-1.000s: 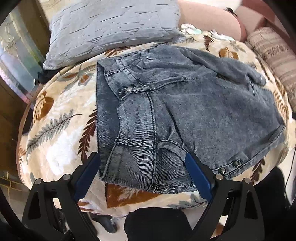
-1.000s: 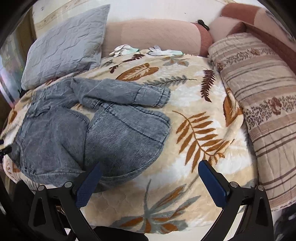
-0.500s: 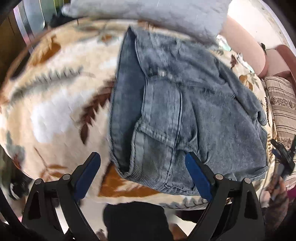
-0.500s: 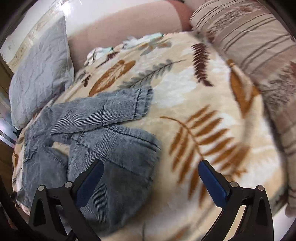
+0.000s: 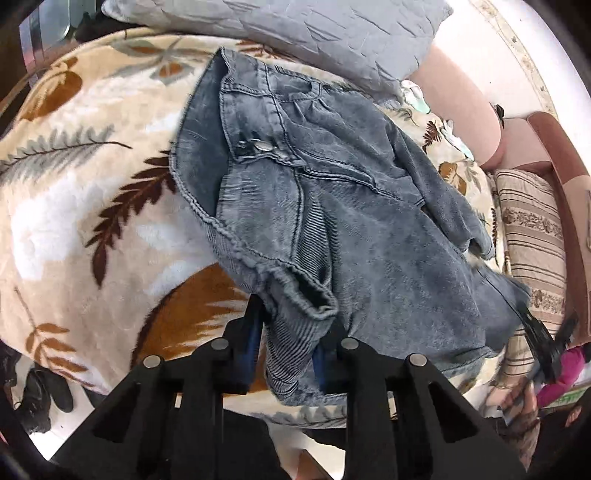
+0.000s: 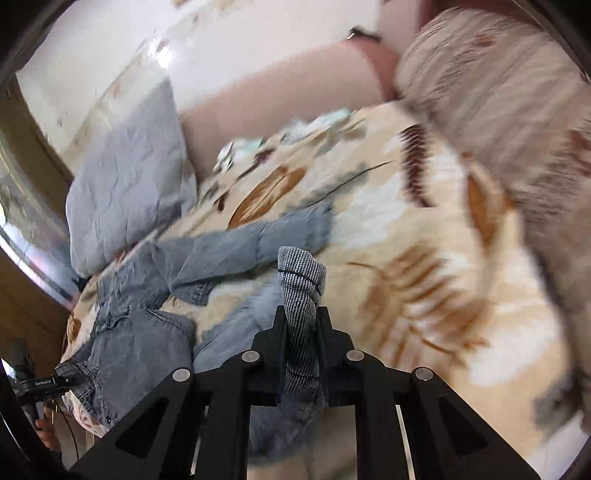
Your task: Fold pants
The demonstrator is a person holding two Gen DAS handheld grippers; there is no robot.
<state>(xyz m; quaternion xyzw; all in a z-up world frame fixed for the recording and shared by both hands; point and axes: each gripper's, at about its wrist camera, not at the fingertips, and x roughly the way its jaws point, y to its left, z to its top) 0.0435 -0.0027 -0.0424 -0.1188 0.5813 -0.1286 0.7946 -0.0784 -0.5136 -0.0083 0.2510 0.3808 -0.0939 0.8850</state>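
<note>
Grey washed denim pants (image 5: 332, 206) lie crumpled on a leaf-patterned blanket (image 5: 85, 192). My left gripper (image 5: 286, 339) is shut on the waistband corner nearest me, and the cloth bunches between its blue pads. My right gripper (image 6: 300, 325) is shut on a fold of the pants (image 6: 300, 280) at a leg's near edge, lifted off the blanket. The other leg (image 6: 236, 247) stretches across the blanket behind. The right gripper also shows in the left wrist view (image 5: 543, 347), at the pants' far right corner. The left gripper shows at the left edge of the right wrist view (image 6: 48, 382).
A grey quilted pillow (image 5: 295, 33) lies behind the pants, also in the right wrist view (image 6: 129, 177). A pink bolster (image 5: 458, 92) and a striped cushion (image 5: 532, 236) border the blanket. The blanket's near edge drops to the floor, with dark shoes (image 5: 40, 391) below.
Both grippers went from wide open to shut on the pants. The left closed on the waistband corner, the right on a leg fold and lifted it. The right view is blurred from motion.
</note>
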